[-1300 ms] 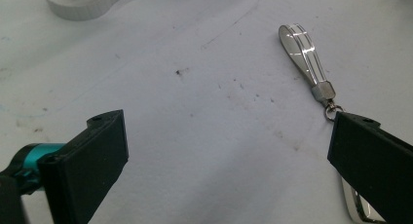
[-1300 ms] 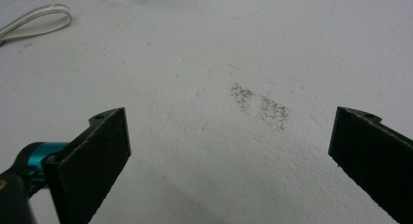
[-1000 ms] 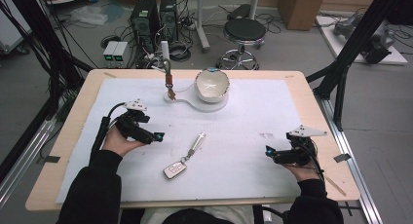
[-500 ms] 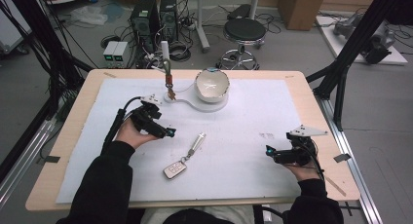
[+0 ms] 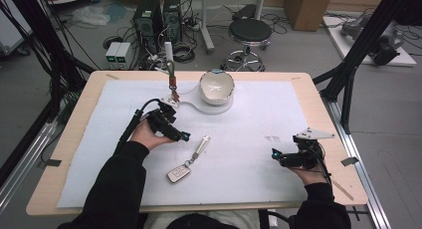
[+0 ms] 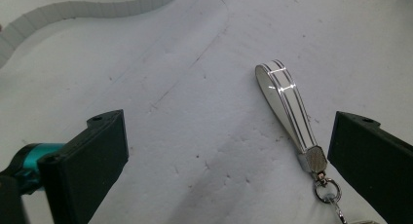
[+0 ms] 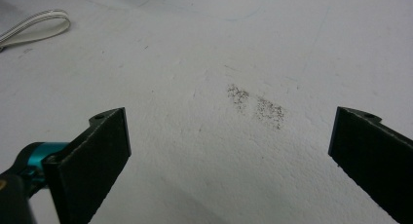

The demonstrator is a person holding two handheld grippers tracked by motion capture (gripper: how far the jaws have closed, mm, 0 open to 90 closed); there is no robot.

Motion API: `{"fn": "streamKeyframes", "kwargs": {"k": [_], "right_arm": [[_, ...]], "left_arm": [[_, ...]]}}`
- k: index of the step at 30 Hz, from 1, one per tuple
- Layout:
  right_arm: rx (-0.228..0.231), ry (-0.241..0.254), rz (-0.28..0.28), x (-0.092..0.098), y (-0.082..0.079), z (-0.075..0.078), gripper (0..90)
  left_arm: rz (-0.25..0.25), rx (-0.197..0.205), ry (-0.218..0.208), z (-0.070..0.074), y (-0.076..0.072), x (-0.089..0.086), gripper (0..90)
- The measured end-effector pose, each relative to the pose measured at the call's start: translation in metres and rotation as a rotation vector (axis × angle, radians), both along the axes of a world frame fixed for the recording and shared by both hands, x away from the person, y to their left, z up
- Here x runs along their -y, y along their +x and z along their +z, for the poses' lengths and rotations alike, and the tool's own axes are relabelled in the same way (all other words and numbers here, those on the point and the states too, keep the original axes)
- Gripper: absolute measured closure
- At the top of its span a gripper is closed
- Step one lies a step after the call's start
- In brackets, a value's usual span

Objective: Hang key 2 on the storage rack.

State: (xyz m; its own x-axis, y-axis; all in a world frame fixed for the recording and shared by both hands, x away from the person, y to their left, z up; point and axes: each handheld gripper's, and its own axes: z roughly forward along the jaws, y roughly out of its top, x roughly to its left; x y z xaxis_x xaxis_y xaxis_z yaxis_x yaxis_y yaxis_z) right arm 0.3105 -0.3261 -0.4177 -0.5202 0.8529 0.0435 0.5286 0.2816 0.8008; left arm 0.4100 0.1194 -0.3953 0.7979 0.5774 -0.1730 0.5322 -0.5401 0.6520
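A: Closing in on the key strap — our left tongs have swung from the left side of the desk toward the middle, and now they sit just beside the strap, at about its ten o'clock in the high view.

B: And the jaws? In the left gripper view we see them spread wide, with nothing between them but white mat. The strap lies toward the right jaw, its loop end pointing to twelve o'clock and its metal ring down near five.

A: Agreed, wide apart and empty. Our right tongs have not budged; they rest at the desk's four o'clock, jaws equally wide, looking over a grey smudge on the mat.

B: So where does the whole key set lie for us?

A: Near the desk's centre, running diagonally: strap up toward one o'clock, key fob down toward seven, well apart from the white bowl on its stand at twelve.

B: Then we judge the reach nearly done. The strap is off-centre between our jaws, so we would shift right a little before pinching.

A: Yes, otherwise the right jaw may just nudge it aside.
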Motion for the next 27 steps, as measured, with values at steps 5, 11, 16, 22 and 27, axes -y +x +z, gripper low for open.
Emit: {"fn": "streamKeyframes", "kwargs": {"k": [5,11,16,22,27], "right_arm": [[-0.002,0.000,0.000,0.000,0.000,0.000,0.6],[-0.003,0.000,0.002,0.000,0.001,0.000,0.6],[-0.003,0.002,0.003,0.000,0.001,0.000,0.6],[0.000,-0.005,0.008,-0.001,0.001,0.000,0.6],[0.001,0.004,0.011,0.001,0.000,0.001,0.6]], "left_arm": [[-0.034,-0.040,0.012,-0.004,0.002,0.014,1.7],[-0.062,-0.063,0.023,-0.010,0.003,0.032,1.7],[-0.092,-0.091,0.071,-0.014,0.001,0.047,3.8],[-0.115,-0.107,0.089,-0.018,-0.001,0.063,7.1],[-0.131,-0.123,0.109,-0.023,-0.001,0.070,8.4]]}}
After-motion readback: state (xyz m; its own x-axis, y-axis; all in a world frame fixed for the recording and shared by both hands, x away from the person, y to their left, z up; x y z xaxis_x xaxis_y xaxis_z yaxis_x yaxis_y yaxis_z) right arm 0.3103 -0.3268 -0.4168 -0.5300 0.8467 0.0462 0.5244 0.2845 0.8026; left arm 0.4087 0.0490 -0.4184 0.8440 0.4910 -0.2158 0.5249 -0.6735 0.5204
